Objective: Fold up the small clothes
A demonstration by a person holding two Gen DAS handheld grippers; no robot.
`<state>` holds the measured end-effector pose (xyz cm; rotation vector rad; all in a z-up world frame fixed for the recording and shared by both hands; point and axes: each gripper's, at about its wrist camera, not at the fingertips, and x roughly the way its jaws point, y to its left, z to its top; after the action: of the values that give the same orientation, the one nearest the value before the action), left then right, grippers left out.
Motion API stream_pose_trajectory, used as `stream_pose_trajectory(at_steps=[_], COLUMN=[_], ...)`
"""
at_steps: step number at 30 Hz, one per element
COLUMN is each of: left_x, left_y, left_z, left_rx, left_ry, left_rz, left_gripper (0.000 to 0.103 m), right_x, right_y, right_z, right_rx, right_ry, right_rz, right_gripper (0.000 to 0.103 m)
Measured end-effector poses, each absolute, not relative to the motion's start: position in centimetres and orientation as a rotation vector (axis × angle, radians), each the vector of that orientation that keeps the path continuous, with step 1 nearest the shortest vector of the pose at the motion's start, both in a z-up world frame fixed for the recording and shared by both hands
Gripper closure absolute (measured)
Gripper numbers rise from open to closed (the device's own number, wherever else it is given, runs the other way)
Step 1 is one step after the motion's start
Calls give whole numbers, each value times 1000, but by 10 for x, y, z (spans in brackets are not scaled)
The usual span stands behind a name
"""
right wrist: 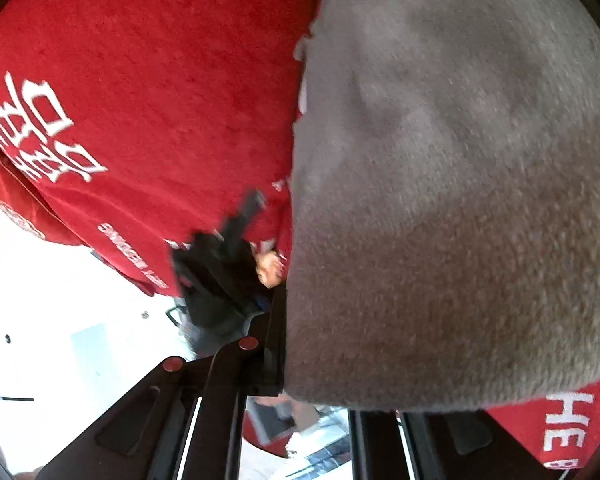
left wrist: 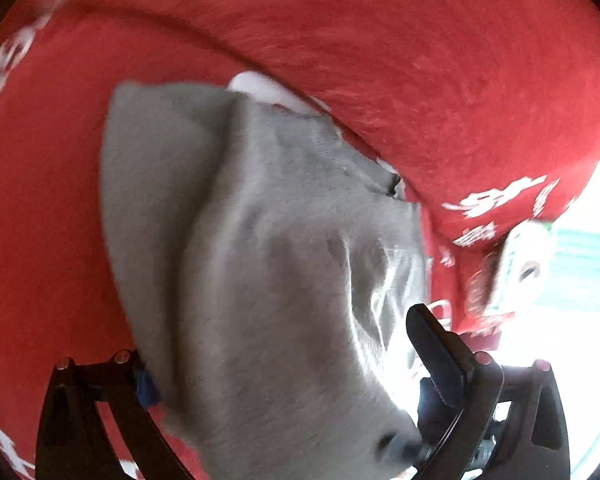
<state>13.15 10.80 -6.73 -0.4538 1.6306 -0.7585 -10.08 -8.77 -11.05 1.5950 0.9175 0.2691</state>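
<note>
A grey fleecy garment [left wrist: 260, 240] hangs over the red cloth [left wrist: 380, 60] with white lettering. In the left wrist view it drapes across my left gripper [left wrist: 292, 360] and hides the left finger. The right finger [left wrist: 436, 352] stands far off to the side, so the jaws are wide apart. In the right wrist view the garment [right wrist: 460, 200] fills the right half. My right gripper [right wrist: 296, 360] is shut on its lower edge, with only the left finger [right wrist: 276, 340] showing. The left gripper [right wrist: 220, 272] and a hand [right wrist: 270, 268] appear blurred beyond it.
The red cloth [right wrist: 160, 100] covers the whole work surface and folds over its edge. A white piece of fabric [left wrist: 260, 88] peeks out at the garment's far edge. Bright floor [right wrist: 60, 320] lies beyond the cloth's edge.
</note>
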Motion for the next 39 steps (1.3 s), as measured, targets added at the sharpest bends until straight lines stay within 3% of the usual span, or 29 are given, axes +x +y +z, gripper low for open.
stream_pose_trajectory(at_steps=[4, 10, 12, 15, 16, 18, 26, 39], left_x=[129, 121, 119, 121, 121, 122, 119, 110], left_y=[88, 80, 75, 74, 74, 75, 74, 55], left_z=[-62, -65, -69, -72, -73, -74, -64, 2], left_rx=[-306, -162, -129, -107, -106, -68, 7, -291], left_ry=[1604, 1591, 1592, 1593, 1589, 1581, 1516, 1436], left_rz=[-742, -705, -686, -640, -624, -576, -553, -707], left_gripper=[0, 0, 1, 9, 18, 33, 86, 87], right_x=[-104, -100, -104, -110, -110, -109, -102, -123], right_y=[-77, -58, -59, -78, -87, -103, -110, -129], right_z=[-120, -107, -93, -69, -63, -58, -93, -106], right_rx=[1557, 1214, 1106, 1003, 969, 912, 757, 934], right_ry=[999, 1324, 1358, 1306, 1276, 1244, 1316, 1246], right_rz=[250, 244, 245, 165, 110, -1, -106, -40], right_gripper=[94, 86, 86, 86, 87, 96, 101, 103])
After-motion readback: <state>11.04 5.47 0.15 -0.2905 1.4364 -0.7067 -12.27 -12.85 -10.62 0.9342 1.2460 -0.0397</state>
